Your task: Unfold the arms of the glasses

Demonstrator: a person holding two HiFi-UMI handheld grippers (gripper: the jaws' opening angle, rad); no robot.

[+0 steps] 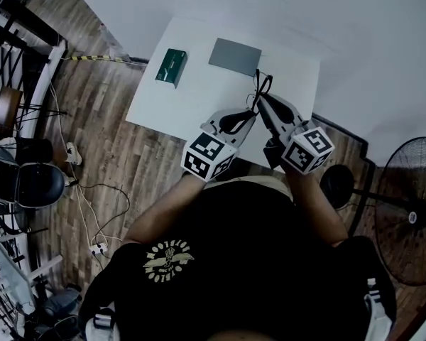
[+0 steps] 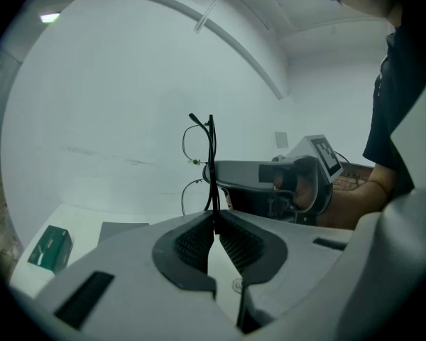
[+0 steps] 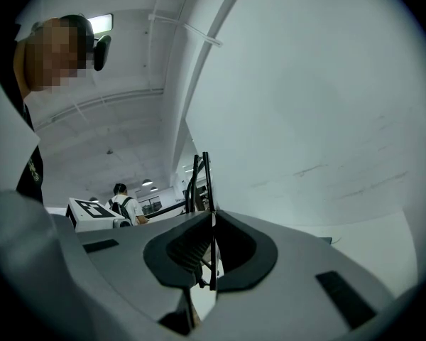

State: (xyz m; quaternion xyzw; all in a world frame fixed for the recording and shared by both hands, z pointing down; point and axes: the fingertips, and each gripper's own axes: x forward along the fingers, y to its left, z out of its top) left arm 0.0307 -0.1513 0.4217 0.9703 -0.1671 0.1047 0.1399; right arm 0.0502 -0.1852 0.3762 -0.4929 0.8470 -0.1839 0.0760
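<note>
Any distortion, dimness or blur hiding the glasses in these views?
Left gripper view: heavy fisheye, black corners, glasses crisp against pale wall. Right gripper view: same fisheye, glasses a dark silhouette, mosaic patch top left. Head view: dim light; glasses small but sharp over the white table.

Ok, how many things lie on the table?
2: a green box near its left edge, a grey mat right of it. The left claw and right claw may hide others.

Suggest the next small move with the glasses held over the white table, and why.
Probably ease the left gripper sideways away from the right gripper to hinge one arm open. Both grippers' jaws pinch the thin black wire-framed glasses above the white table, and the arms look folded.
</note>
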